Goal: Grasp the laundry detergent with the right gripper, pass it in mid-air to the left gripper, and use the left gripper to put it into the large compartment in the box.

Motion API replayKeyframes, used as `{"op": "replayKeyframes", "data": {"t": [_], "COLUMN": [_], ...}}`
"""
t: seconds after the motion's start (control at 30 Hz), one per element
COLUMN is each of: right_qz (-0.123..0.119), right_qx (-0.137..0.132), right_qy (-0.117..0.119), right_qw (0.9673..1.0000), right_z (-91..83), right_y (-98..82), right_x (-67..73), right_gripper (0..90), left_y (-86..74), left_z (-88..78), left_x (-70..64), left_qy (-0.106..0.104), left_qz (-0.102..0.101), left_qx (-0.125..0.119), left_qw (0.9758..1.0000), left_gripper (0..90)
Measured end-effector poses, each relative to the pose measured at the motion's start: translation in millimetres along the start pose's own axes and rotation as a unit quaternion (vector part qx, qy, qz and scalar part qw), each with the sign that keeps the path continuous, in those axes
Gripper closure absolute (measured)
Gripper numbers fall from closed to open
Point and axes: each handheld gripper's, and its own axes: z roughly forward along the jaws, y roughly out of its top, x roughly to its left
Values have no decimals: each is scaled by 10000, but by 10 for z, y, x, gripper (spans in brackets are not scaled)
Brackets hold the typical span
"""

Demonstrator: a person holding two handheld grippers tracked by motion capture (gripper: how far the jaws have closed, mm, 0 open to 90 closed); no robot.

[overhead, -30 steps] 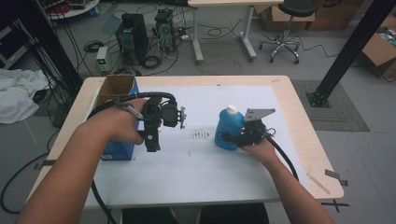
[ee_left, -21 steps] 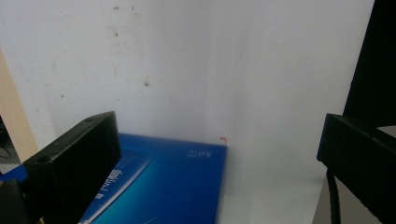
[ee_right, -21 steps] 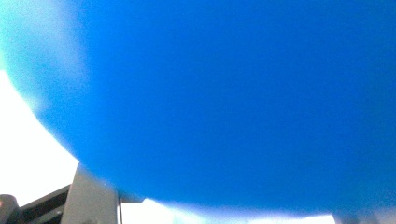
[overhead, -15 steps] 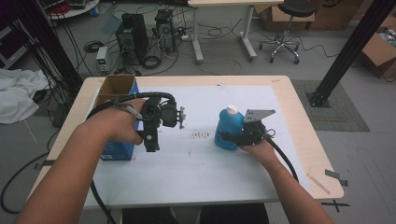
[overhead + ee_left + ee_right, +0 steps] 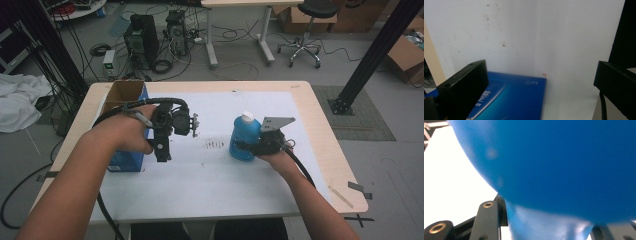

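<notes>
A blue bottle [image 5: 244, 136] with a white cap stands upright on the white-covered table [image 5: 215, 185], right of centre. My right gripper [image 5: 241, 147] reaches it from the right. Its jaws have just been closing and now pinch the bottle's lower body, which bulges between them in the right gripper view [image 5: 564, 165]. My left gripper [image 5: 172, 135] hovers left of centre with its jaws wide apart and nothing between them. Below it in the left gripper view lies the blue box [image 5: 511, 100].
An open cardboard box with blue sides [image 5: 125, 161] stands at the table's left edge, partly behind the left hand. Faint dark marks [image 5: 215, 145] dot the sheet between the grippers. Beyond the table are computers, cables and an office chair [image 5: 305, 30].
Both hands keep their places. The right jaws sit tighter against the bottle than a second ago.
</notes>
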Motion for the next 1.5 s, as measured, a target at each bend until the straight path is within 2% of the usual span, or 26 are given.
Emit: {"op": "replayKeyframes", "data": {"t": [0.07, 0.23, 0.4, 0.53, 0.63, 0.73, 0.8, 1.0, 1.33, 1.5], "right_qz": [-64, -398, -535, -726, -889, -1040, -1074, -1123, -1056, -1077], "right_qx": [-48, 15, 107, 192, 258, 307, 299, 308, 251, 276], "right_qy": [83, 283, 714, 1123, 1426, 1632, 1730, 1895, 1898, 1942], "right_qw": [9999, 9988, 9960, 9908, 9854, 9806, 9786, 9750, 9758, 9746], "right_z": [-38, -121, -176, -175, -135, -76, -29, 115, 394, 517], "right_y": [82, 313, 466, 553, 597, 609, 600, 561, 540, 562], "right_x": [27, 98, 159, 259, 364, 451, 506, 625, 733, 783], "right_gripper": [477, 482, 483, 482, 481, 481, 481, 480, 475, 475], "left_y": [7, 35, 66, 96, 127, 167, 188, 222, 257, 261], "left_z": [-8, -52, -86, -94, -89, -91, -87, -70, -46, -46], "left_x": [7, 18, 28, 28, 26, 14, 3, -27, -78, -92], "left_qy": [-1, 25, 37, 21, -5, -24, -22, -121, -206, -229], "left_qz": [24, 37, 85, 103, 127, 164, 205, 223, 249, 238], "left_qx": [6, -12, -22, -43, -45, -54, -68, -128, -113, -123], "left_qw": [10000, 10000, 10000, 9999, 9999, 9998, 9998, 9996, 9994, 9994], "left_gripper": [1, 1, 1, 1, 1, 1, 1, 1, 1, 1]}}
